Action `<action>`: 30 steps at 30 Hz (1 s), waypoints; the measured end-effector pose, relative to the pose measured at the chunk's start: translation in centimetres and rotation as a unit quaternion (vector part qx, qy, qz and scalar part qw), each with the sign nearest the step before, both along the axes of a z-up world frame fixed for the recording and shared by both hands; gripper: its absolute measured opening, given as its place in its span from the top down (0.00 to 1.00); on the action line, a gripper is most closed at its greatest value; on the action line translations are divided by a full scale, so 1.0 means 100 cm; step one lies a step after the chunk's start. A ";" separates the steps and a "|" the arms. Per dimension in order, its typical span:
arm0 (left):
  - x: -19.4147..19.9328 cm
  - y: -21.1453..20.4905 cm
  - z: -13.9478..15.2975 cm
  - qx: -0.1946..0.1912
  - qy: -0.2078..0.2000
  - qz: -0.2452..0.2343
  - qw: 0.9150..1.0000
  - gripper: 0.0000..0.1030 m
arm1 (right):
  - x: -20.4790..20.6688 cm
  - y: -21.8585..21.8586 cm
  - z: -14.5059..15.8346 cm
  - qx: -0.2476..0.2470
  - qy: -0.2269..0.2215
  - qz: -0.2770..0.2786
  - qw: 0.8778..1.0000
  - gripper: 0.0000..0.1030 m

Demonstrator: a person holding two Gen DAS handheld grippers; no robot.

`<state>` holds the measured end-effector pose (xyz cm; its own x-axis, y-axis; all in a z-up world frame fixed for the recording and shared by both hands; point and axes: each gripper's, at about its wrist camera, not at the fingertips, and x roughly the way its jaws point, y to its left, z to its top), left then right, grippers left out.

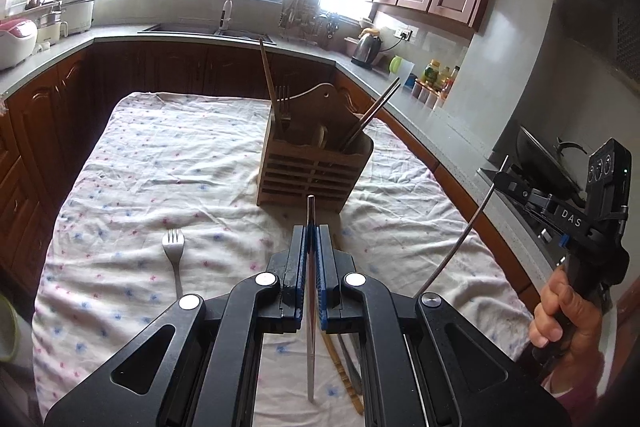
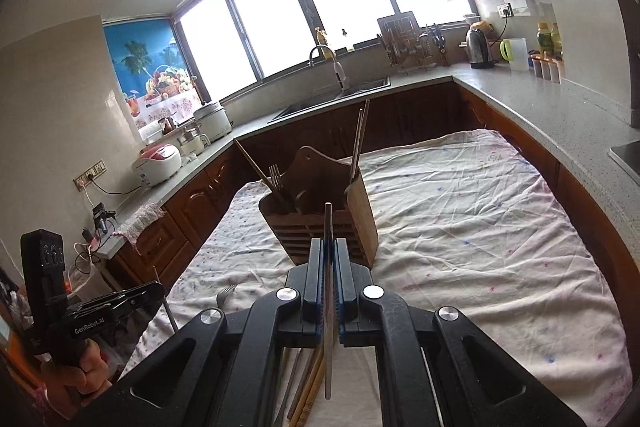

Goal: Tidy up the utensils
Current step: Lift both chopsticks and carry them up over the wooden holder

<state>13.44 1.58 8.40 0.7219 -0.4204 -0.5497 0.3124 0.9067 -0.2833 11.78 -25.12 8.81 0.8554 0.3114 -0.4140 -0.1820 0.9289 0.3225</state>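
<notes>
A wooden utensil holder stands on the cloth-covered table and also shows in the right wrist view. It holds chopsticks and a fork. My left gripper is shut on a metal chopstick, held above the cloth just short of the holder. My right gripper is shut on another metal chopstick, also just short of the holder. A fork lies on the cloth at the left. Several loose chopsticks lie under the grippers.
The floral cloth covers the table, ringed by grey kitchen counters. A sink, rice cookers, a kettle and bottles stand on the counters. A stove with a pan is at the right.
</notes>
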 end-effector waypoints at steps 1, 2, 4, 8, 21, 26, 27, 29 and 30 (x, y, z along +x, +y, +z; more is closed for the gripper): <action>-0.001 0.001 0.002 -0.004 -0.004 0.001 1.000 0.96 | -0.001 -0.001 0.002 0.001 -0.003 -0.001 1.000 0.96; -0.002 0.003 0.004 -0.007 -0.008 0.003 1.000 0.96 | -0.002 -0.001 0.004 0.001 -0.006 -0.003 1.000 0.96; -0.004 0.005 0.007 -0.012 -0.015 0.005 1.000 0.96 | -0.004 -0.003 0.007 0.001 -0.011 -0.004 1.000 0.96; -0.004 0.008 0.011 -0.015 -0.023 0.011 1.000 0.96 | -0.006 -0.005 0.010 0.003 -0.018 -0.007 1.000 0.96; 0.007 0.012 0.026 -0.026 -0.044 0.019 0.998 0.96 | -0.003 -0.007 0.011 0.007 -0.024 -0.012 1.000 0.96; 0.017 0.011 0.038 -0.029 -0.060 0.020 0.998 0.97 | 0.006 -0.007 0.016 0.009 -0.030 -0.015 0.999 0.96; 0.020 0.011 0.041 -0.030 -0.063 0.022 0.997 0.96 | 0.009 -0.007 0.018 0.010 -0.032 -0.016 0.999 0.96; 0.026 0.012 0.047 -0.033 -0.071 0.024 0.997 0.96 | 0.014 -0.007 0.021 0.010 -0.038 -0.018 0.999 0.96; 0.030 0.012 0.050 -0.035 -0.076 0.025 0.996 0.96 | 0.017 -0.006 0.024 0.010 -0.041 -0.019 0.999 0.96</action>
